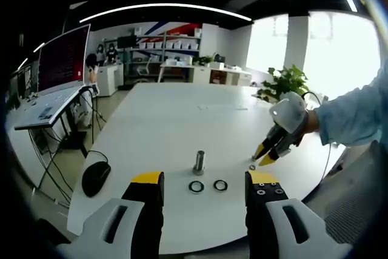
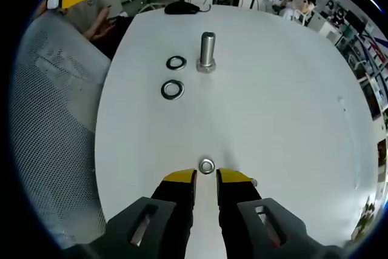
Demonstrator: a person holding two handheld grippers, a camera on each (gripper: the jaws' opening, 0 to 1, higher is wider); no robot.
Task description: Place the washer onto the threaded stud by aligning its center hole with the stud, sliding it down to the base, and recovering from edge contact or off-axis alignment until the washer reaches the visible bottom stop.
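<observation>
While the left gripper (image 1: 205, 186) waits with fingers apart, the right gripper (image 2: 207, 177), fingers nearly together, nears a washer (image 2: 207, 165) on the desk (image 2: 285, 107); next, grasp and carry it to the far stud (image 2: 207, 51).

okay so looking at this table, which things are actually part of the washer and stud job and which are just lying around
Part of the job:
threaded stud, standing upright
small washer at the right hand-held gripper tips
two larger washers lying flat beside the stud
left hand-held gripper, jaws apart

Just lying about:
computer mouse
potted plant
monitor on the side desk
</observation>
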